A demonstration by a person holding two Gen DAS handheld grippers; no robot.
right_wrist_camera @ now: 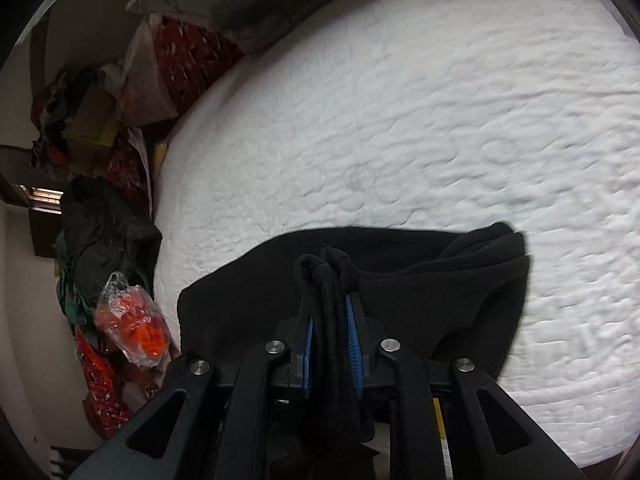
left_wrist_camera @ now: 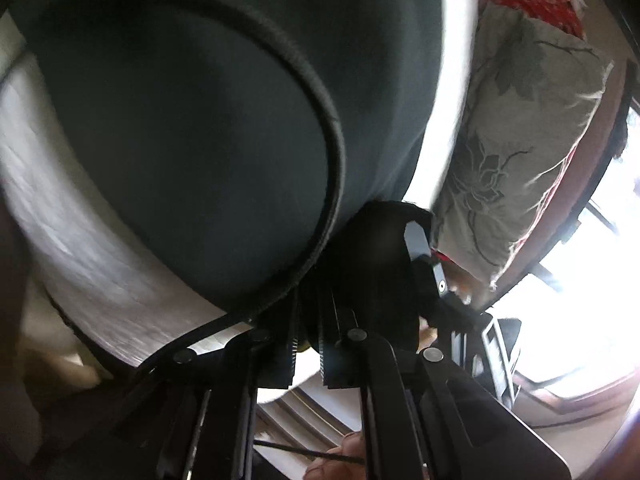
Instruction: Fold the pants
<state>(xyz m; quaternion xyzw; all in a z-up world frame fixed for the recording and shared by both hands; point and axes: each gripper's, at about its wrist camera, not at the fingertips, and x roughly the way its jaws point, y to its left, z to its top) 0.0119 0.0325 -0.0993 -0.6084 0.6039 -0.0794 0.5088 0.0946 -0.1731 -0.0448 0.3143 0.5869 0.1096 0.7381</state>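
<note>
The black pants (right_wrist_camera: 360,280) are lying bunched over the near edge of the white bed (right_wrist_camera: 440,120), already doubled into thick layers, so the folding is looking partly done; laying them flat and neat is still waiting. The right gripper (right_wrist_camera: 331,316) is pinching a thick bundle of their cloth between its blue pads. The left gripper (left_wrist_camera: 308,344) is squeezing shut on a dark hem, probably the same pants, though that view is blurry.
</note>
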